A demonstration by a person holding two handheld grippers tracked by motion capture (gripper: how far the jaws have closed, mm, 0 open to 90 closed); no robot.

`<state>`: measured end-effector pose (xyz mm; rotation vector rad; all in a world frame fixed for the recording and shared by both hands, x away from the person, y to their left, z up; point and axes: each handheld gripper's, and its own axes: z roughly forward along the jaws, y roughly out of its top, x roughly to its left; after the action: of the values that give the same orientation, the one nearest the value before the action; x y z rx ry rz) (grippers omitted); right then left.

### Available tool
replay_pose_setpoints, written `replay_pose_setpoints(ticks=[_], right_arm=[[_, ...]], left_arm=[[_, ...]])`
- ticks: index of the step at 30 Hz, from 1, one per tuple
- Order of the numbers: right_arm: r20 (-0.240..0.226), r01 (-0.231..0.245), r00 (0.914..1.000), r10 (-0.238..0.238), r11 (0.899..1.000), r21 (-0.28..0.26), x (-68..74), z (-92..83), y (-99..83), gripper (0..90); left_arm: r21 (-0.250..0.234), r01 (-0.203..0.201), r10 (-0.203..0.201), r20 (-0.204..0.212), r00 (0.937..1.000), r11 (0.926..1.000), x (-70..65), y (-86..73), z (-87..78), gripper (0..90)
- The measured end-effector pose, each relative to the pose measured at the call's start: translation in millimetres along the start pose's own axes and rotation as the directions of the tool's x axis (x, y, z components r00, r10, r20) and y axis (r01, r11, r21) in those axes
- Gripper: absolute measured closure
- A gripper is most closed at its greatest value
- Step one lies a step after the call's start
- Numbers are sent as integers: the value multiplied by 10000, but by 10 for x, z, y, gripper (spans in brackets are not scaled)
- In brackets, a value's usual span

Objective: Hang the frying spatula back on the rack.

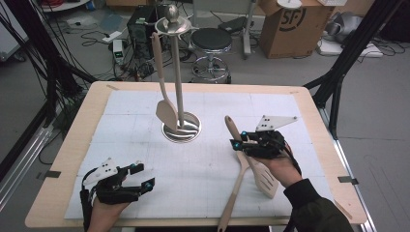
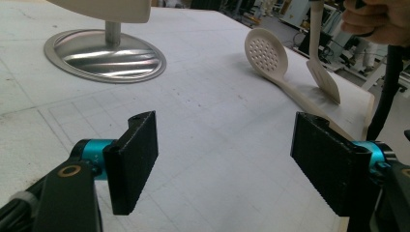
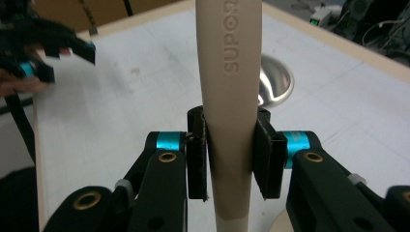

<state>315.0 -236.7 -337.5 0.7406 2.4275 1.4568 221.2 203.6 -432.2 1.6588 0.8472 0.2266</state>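
Nearest to us, our left gripper rests at the near-left of the white mat, jaws spread wide with nothing between them; in the left gripper view the bare mat lies between its two black pads. It looks parked, waiting its turn.

A little further in, on our right, the right gripper is clamped on the handle of a beige slotted spatula; the right gripper view shows the pads pressing both sides of that handle, with the handle running up and away from the camera. The blade hangs low by our right hand, seemingly just off the mat, though we cannot be sure.

Just beside it, a perforated beige spoon lies flat on the mat, untouched.

Further back, mid-table, stands the steel utensil stand, and one beige turner already hangs from its top ring.

So we judge it like this: one utensil hung, one gripped and ready to travel to the rack, one left lying. The hanging of the spatula is not yet done, and the spoon comes after.
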Motion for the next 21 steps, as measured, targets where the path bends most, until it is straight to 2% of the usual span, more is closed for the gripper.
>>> replay_pose_setpoints(ticks=[4, 11, 21], right_arm=[[79, -99, 9999, 104, 9980, -617, 9, -75, 25, 713], [118, -274, 9995, 288, 9942, -1045, -3, -144, 66, 713], [291, -159, 9993, 220, 9805, -1960, 53, -150, 240, 713]], left_arm=[[-11, 5, -5, -17, 10000, 10000, -2, 1, -2, 257], [-22, 12, -12, -14, 10000, 10000, -4, 1, -1, 257], [-26, -5, 5, -7, 10000, 10000, -6, 2, -2, 257]])
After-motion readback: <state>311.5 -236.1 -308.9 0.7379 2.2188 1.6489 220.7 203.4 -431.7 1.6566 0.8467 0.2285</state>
